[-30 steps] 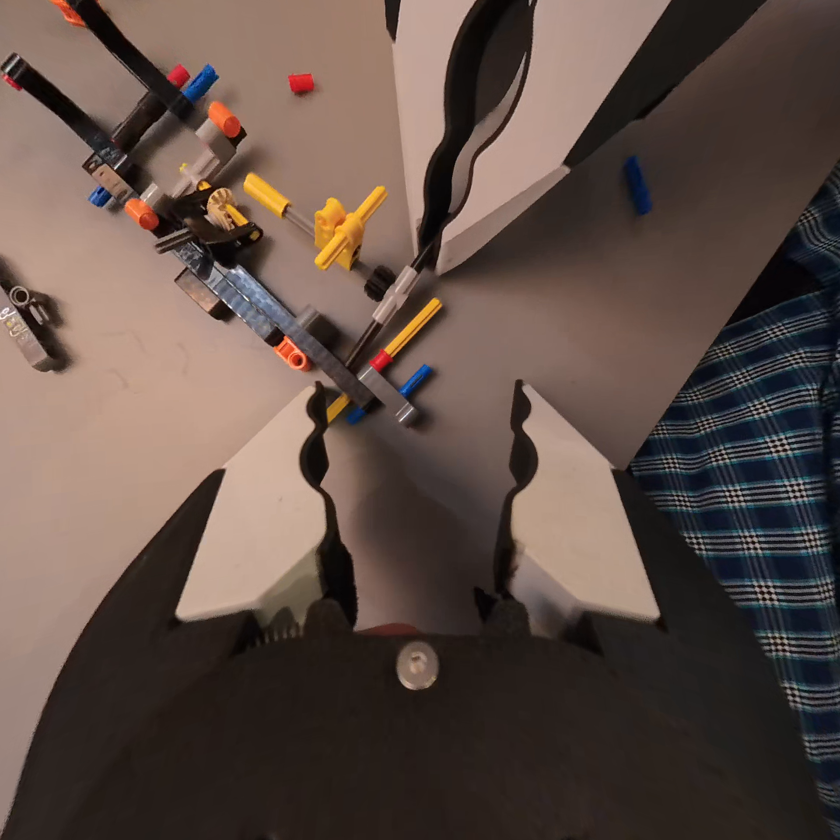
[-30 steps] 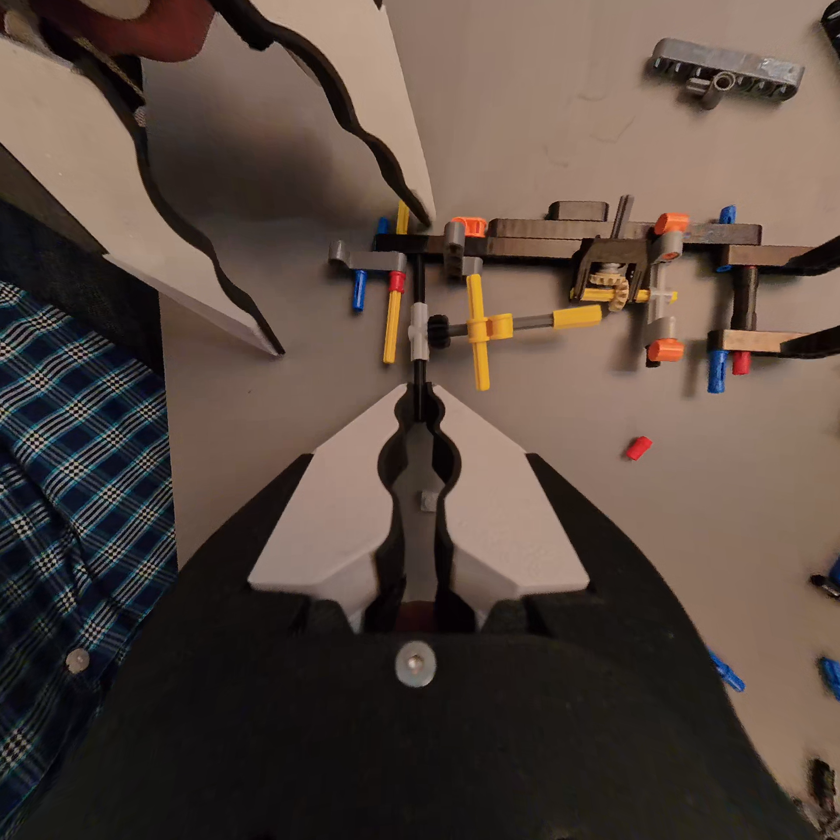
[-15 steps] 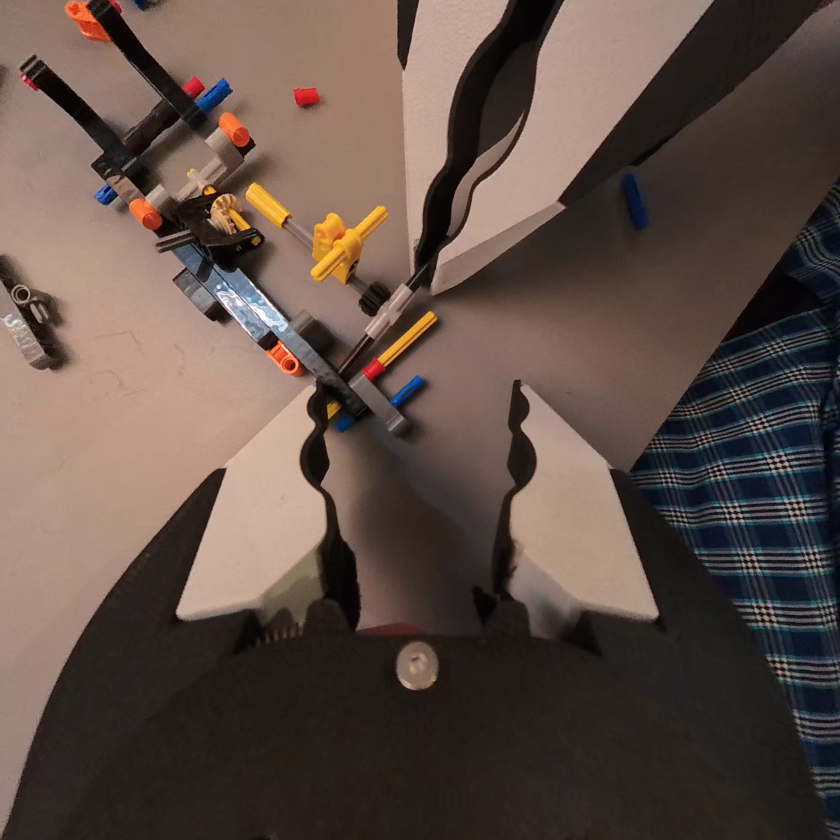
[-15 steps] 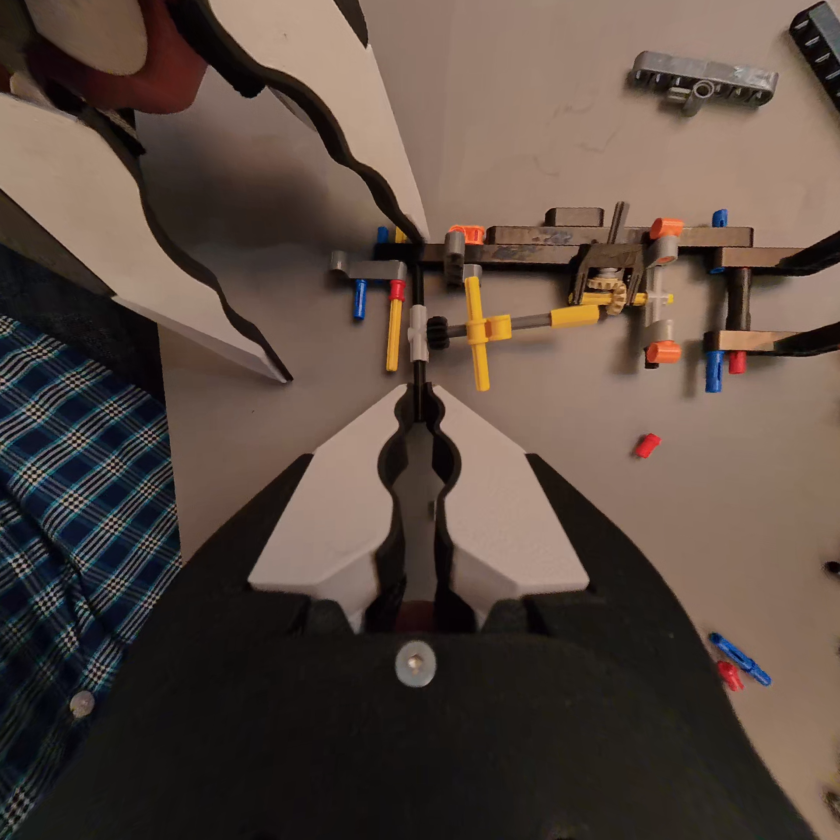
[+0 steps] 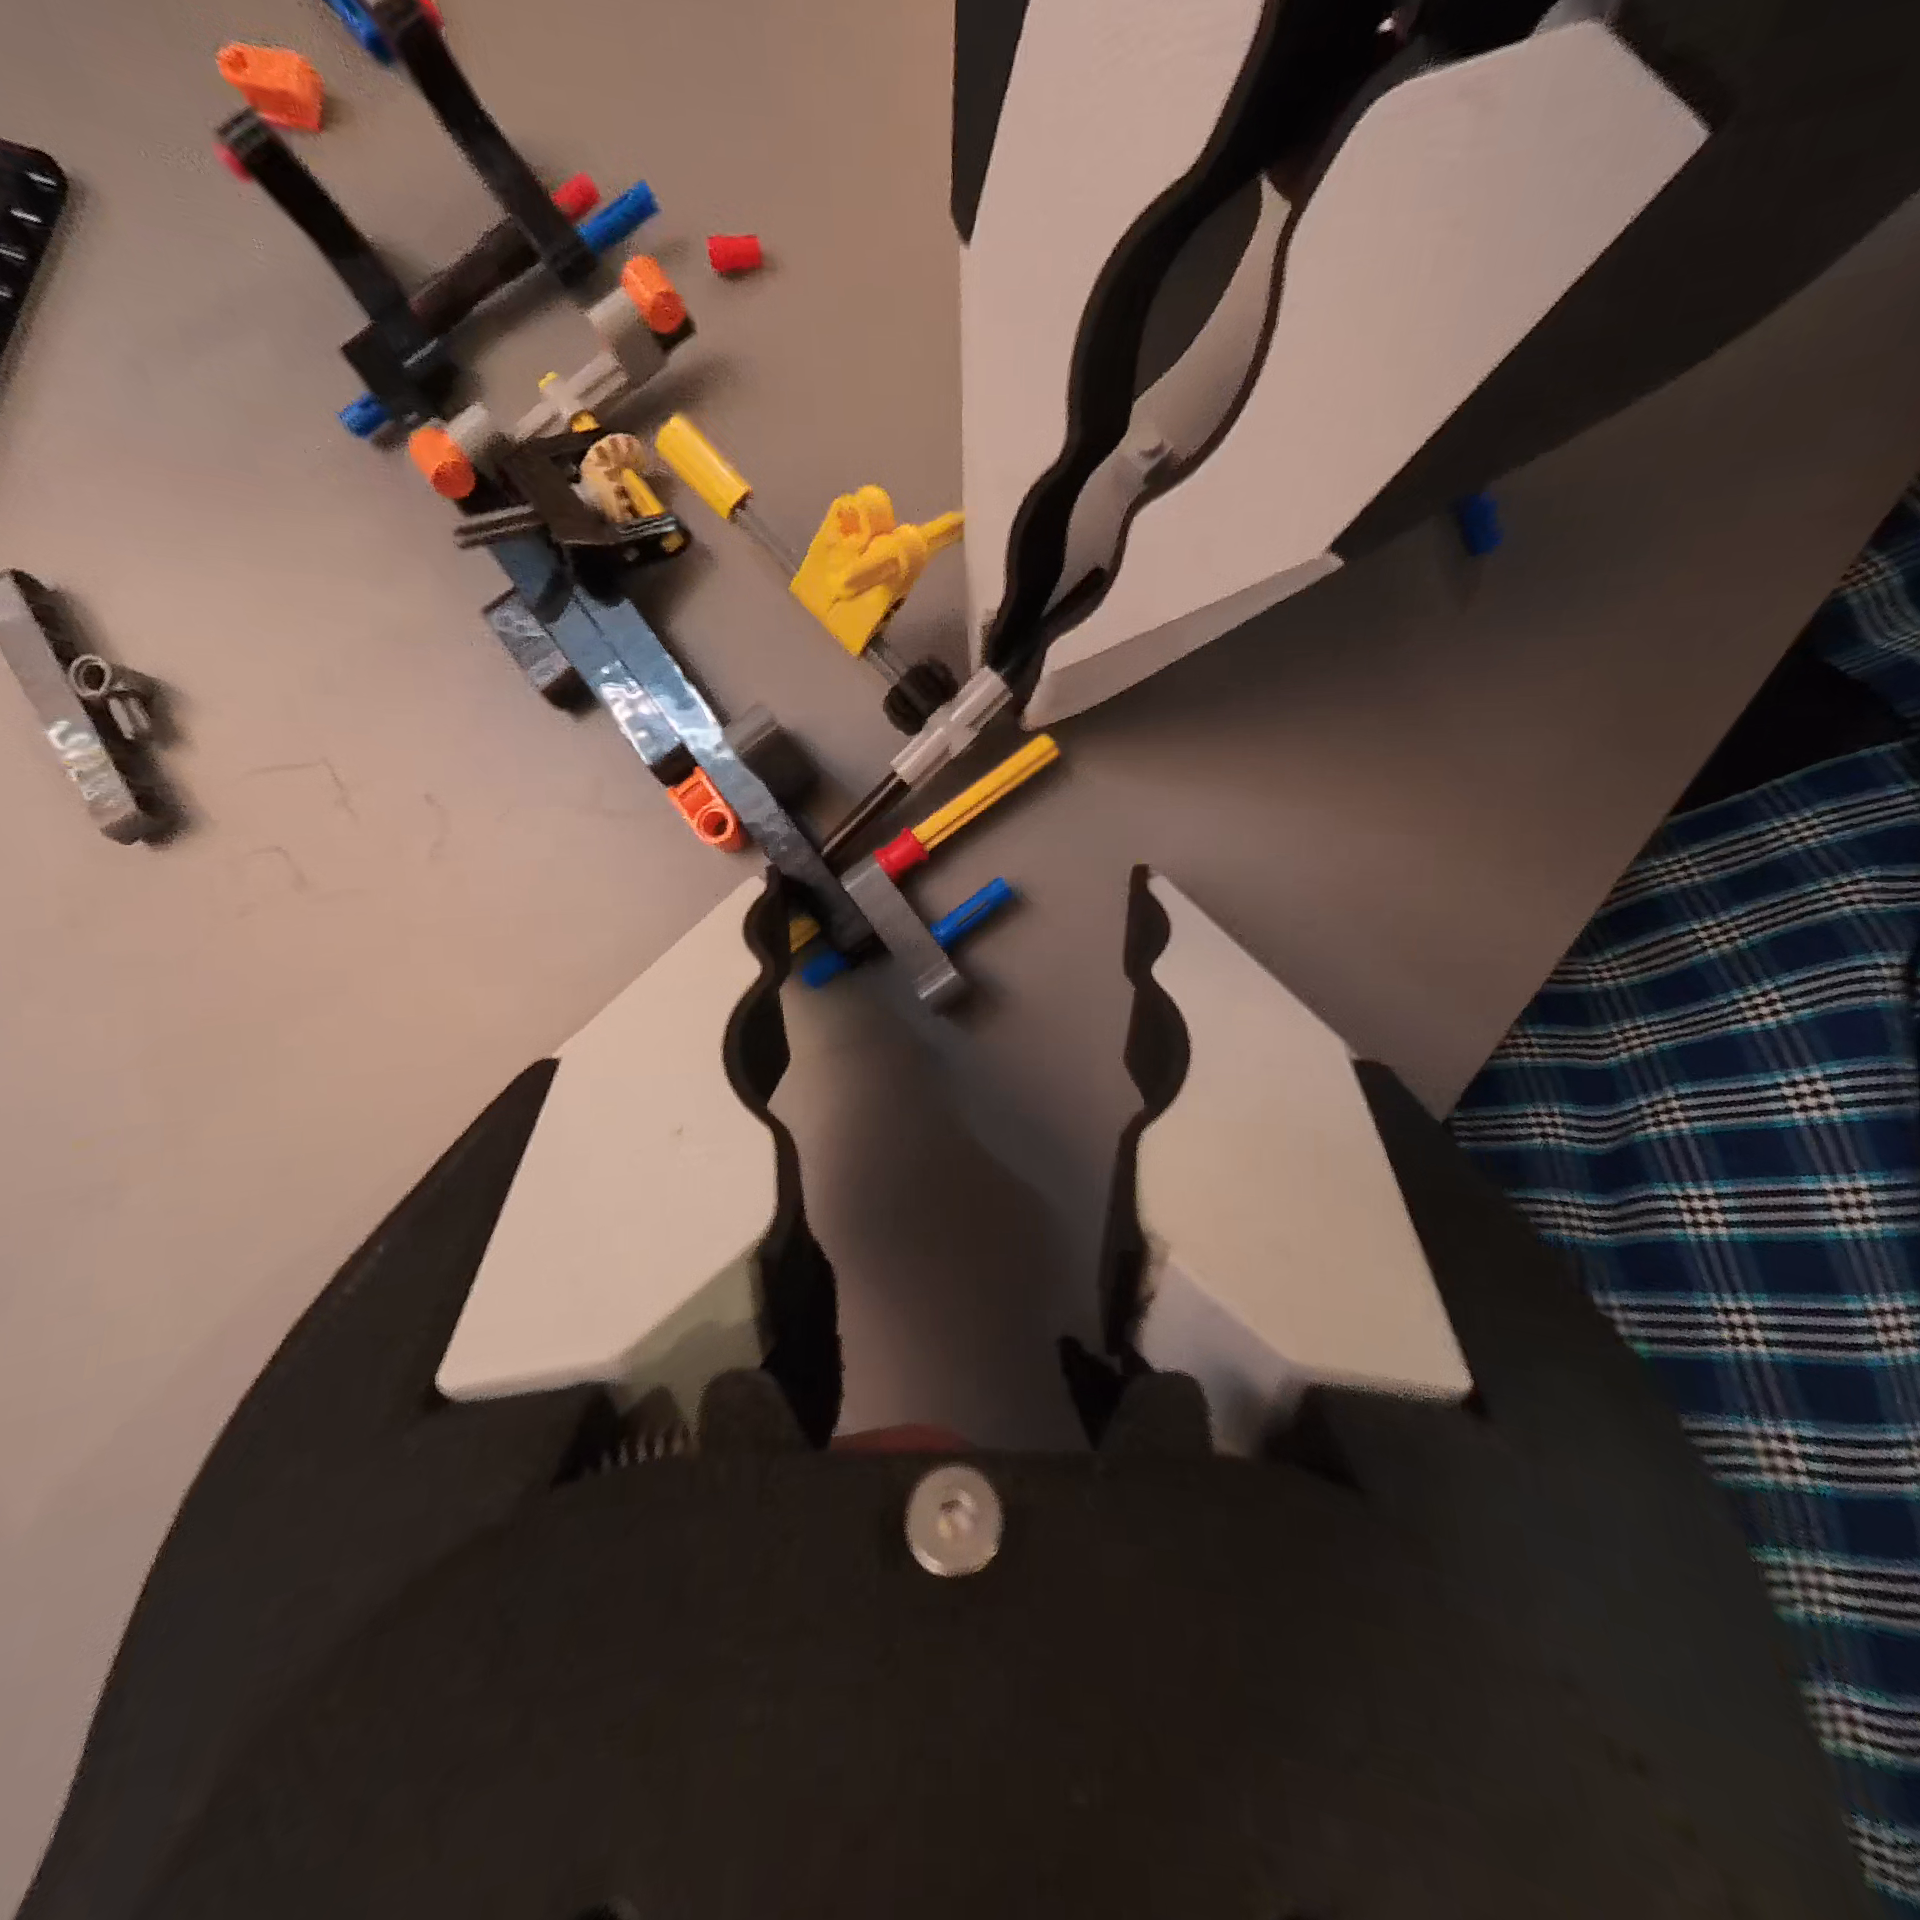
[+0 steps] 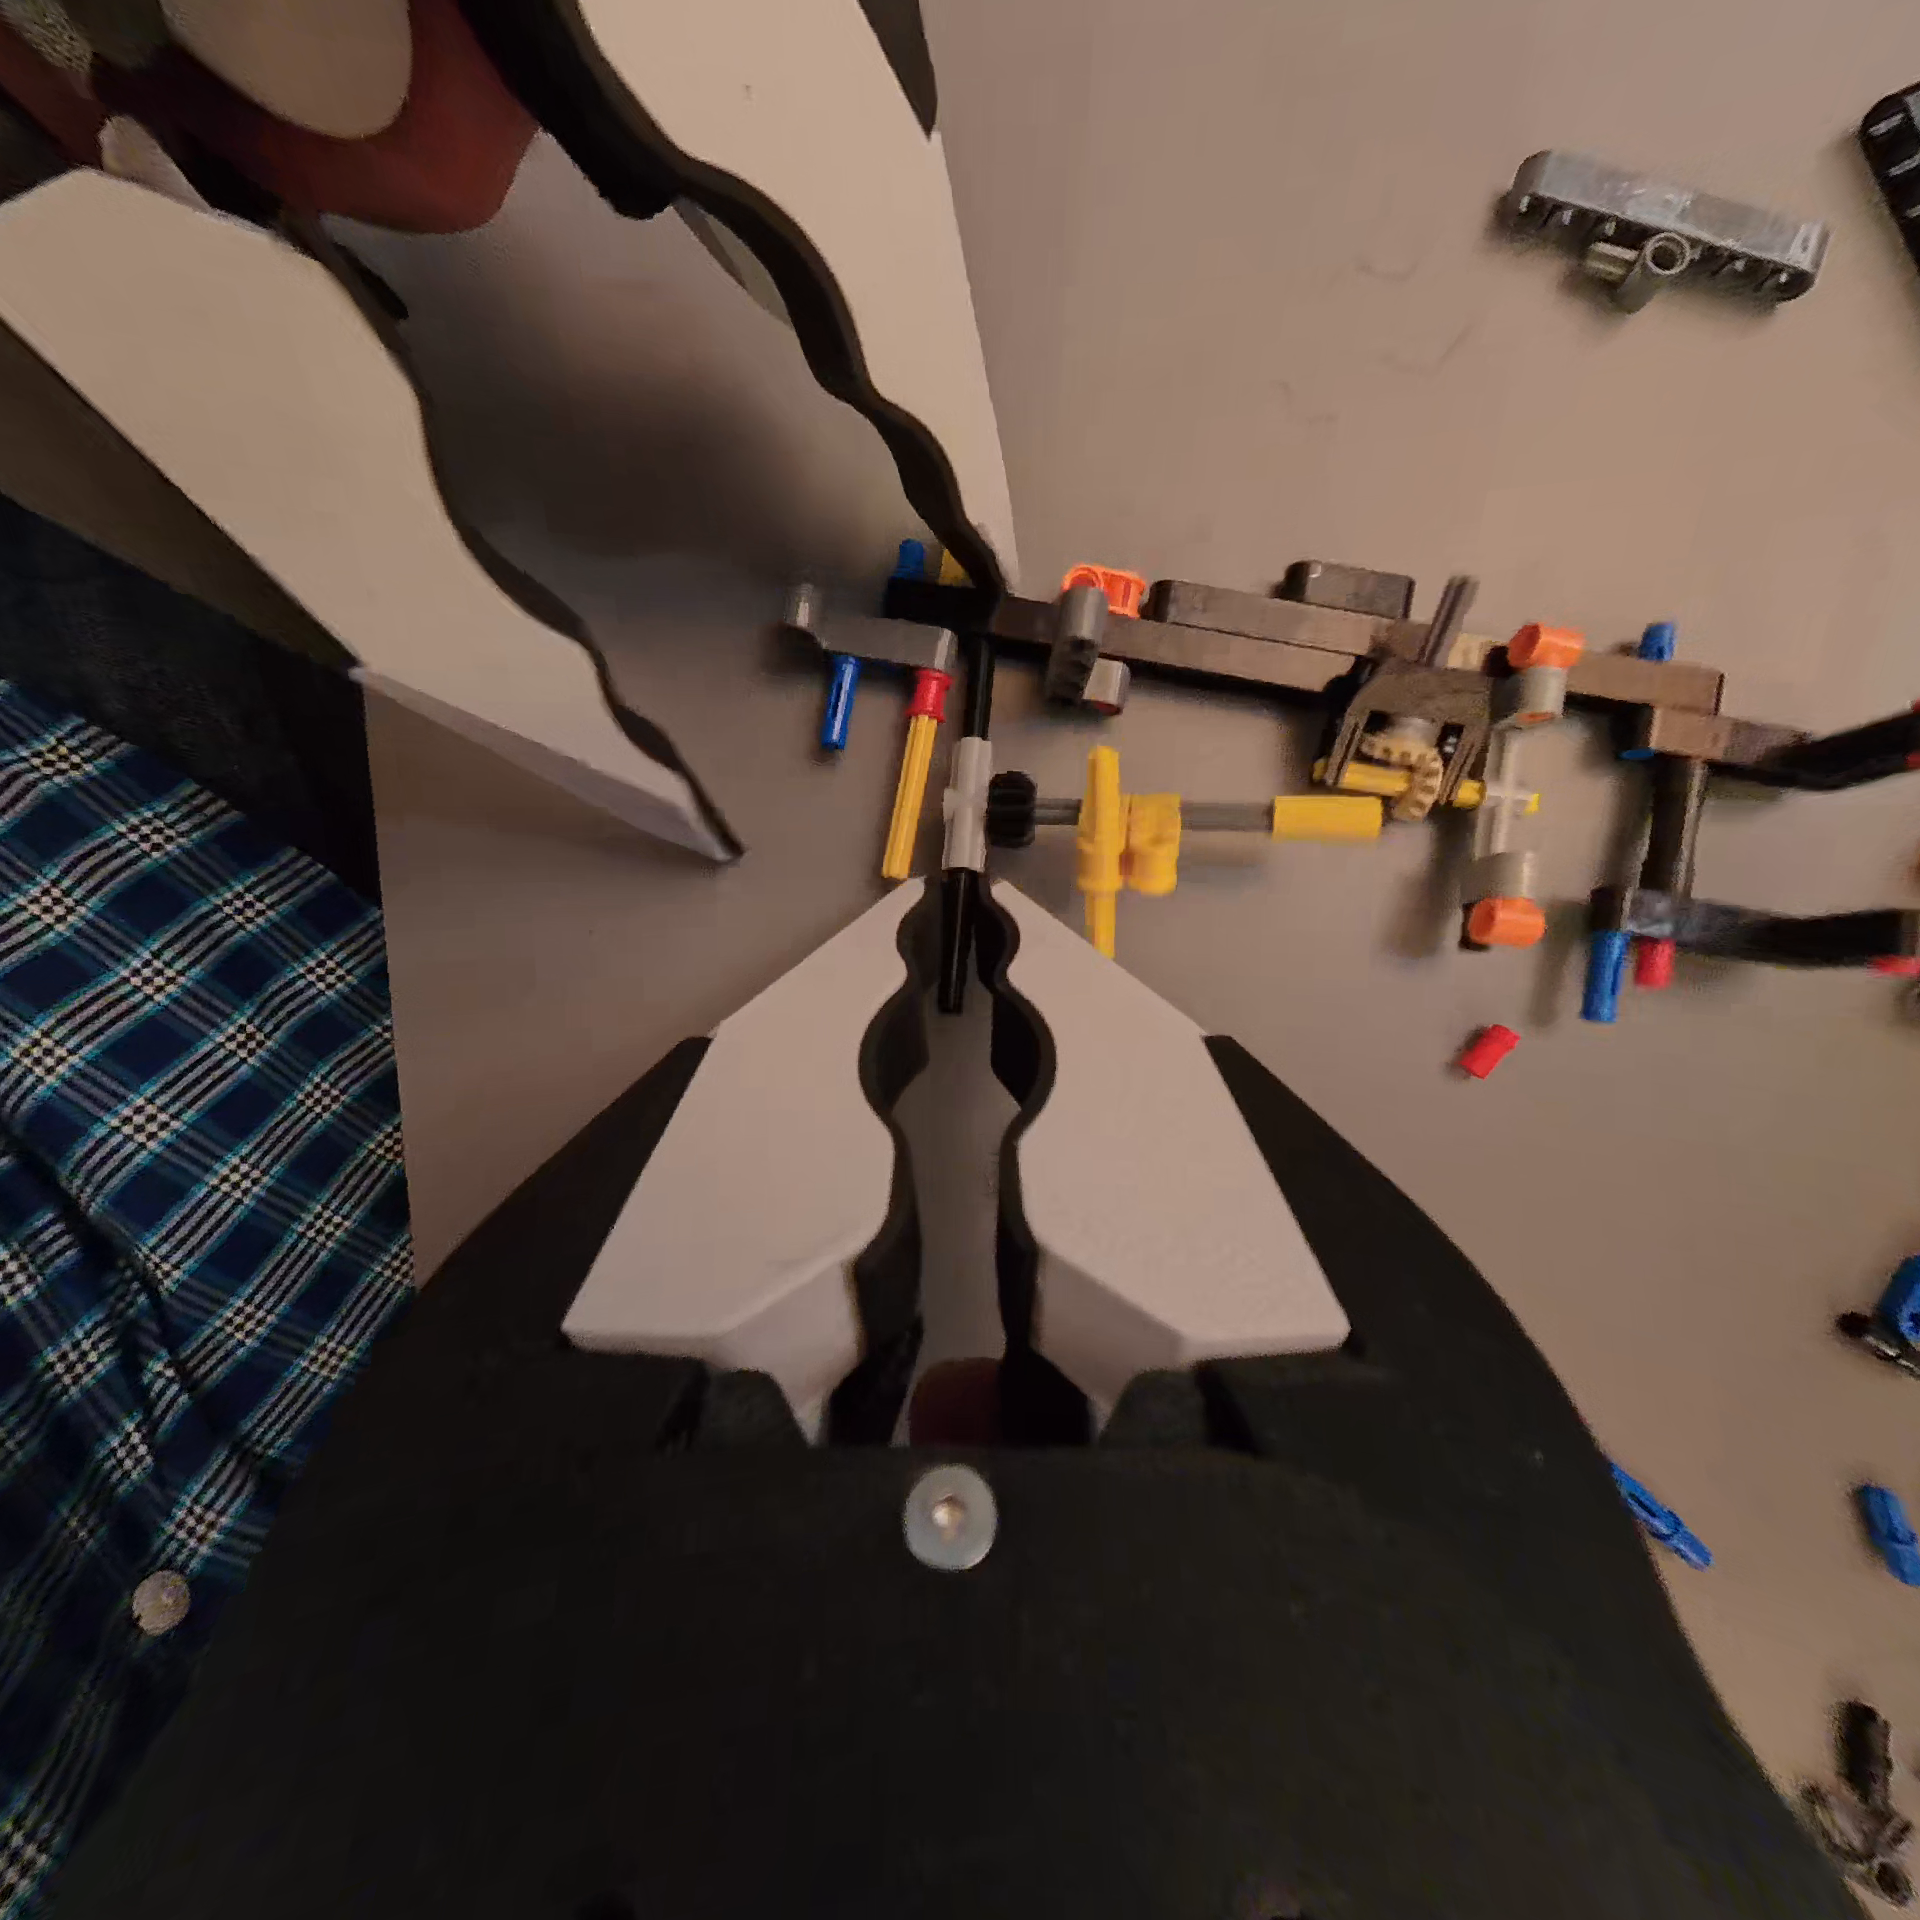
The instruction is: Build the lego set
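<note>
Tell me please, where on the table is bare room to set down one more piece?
Bare table lies beyond the lego assembly, between it and the loose grey beam. Another free patch sits nearer, below the red pin. It is crowded around the black axle, where both hand-held grippers meet.

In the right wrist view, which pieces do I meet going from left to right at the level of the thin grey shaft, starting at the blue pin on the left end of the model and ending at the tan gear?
blue pin → yellow axle → white connector → black gear → yellow cross piece → yellow sleeve → tan gear
</note>
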`<state>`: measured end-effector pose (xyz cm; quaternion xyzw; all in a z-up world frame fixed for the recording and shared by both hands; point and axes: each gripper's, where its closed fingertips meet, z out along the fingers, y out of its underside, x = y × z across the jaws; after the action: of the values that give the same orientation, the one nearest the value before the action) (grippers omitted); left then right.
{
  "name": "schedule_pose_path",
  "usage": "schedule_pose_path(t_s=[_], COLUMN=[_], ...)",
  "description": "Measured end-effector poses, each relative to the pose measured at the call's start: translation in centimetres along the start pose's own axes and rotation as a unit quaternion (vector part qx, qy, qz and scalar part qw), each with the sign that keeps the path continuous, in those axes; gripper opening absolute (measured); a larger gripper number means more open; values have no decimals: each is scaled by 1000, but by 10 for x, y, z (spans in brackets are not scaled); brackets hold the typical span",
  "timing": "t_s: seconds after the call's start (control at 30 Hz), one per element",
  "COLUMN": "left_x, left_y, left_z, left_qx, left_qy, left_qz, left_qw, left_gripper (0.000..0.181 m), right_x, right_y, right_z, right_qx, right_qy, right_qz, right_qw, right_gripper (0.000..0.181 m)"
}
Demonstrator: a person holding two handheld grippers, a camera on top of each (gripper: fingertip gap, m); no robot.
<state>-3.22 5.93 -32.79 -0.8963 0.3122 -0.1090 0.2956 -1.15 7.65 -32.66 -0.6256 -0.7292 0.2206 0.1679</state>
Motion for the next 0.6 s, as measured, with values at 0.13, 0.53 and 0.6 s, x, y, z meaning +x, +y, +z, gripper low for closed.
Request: schedule_pose_path(t_s=[0.13,0.53,0.6], left_x=[-1,-6,-6], left_y=[0,-2,-2], left_z=[-1,0,0], left_qx=[3,16,18], left_qy=[4,-26,-28], left_qz=[-9,-30,-31], left_qw=[1000,999,999], left_gripper=[64,53,53], right_x=[0,-7,-10], right_y=[-2,-4,-4], right_z=[1,2,3], right_qx=[12,6,6], right_qy=[-4,7,-4], right_qz=[14,29,33], right_qw=[1000,1000,999], right_gripper=[2,4,4])
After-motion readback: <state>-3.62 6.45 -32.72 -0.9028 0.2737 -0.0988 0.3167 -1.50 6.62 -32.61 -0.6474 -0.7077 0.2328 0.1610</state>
